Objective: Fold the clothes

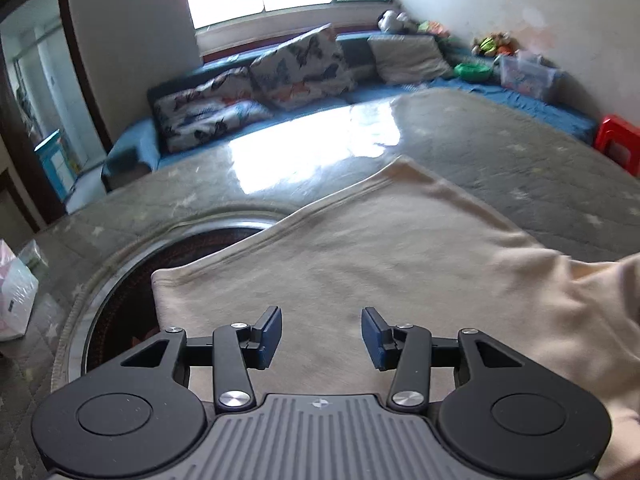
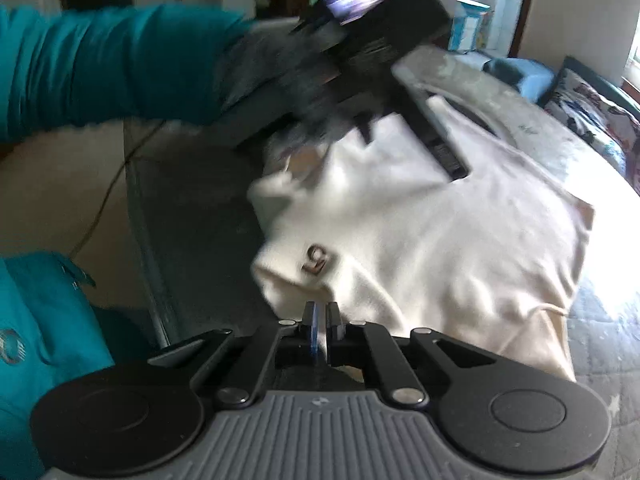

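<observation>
A: Where are the jaws?

B: The left gripper (image 1: 321, 338) has its jaws spread wide, empty, right over the cream shirt (image 1: 384, 264); the right gripper (image 2: 320, 330) has its jaws pressed together at the shirt's near edge, maybe pinching it; I cannot tell.

A: And the shirt?

B: It lies ahead of both, on the grey tabletop (image 1: 520, 152); a blue sofa (image 1: 400, 88) sits behind.
</observation>
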Demonstrator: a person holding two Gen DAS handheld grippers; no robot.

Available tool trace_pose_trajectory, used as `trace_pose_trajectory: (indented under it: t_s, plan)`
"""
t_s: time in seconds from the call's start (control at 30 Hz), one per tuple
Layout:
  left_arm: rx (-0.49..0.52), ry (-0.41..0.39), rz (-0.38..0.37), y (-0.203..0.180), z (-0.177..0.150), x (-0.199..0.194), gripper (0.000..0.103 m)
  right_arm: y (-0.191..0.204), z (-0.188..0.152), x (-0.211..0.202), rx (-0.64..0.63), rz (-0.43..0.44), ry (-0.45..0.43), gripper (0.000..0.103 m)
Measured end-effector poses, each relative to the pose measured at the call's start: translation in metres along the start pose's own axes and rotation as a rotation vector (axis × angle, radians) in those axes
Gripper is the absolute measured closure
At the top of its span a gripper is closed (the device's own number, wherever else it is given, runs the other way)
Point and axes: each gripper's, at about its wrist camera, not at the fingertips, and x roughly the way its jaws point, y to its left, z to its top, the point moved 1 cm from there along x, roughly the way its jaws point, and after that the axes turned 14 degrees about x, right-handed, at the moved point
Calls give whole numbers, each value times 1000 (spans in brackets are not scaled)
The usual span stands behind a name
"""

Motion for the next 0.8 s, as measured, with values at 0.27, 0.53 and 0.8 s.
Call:
trace_pose_trajectory:
  t_s: [0.27,0.53,0.8]
  plan:
    - [21,-29,-79,-49,-24,-32,56,-39,-16,-2,219,-117,-60,93]
    - [69,-74,-64,-72,-29,-50,56,-55,-51,-39,387,-198,-154,80]
    - [73,-134,-161,-99,-9,-51,56,-99,-95,-103,625,-435,-289,80]
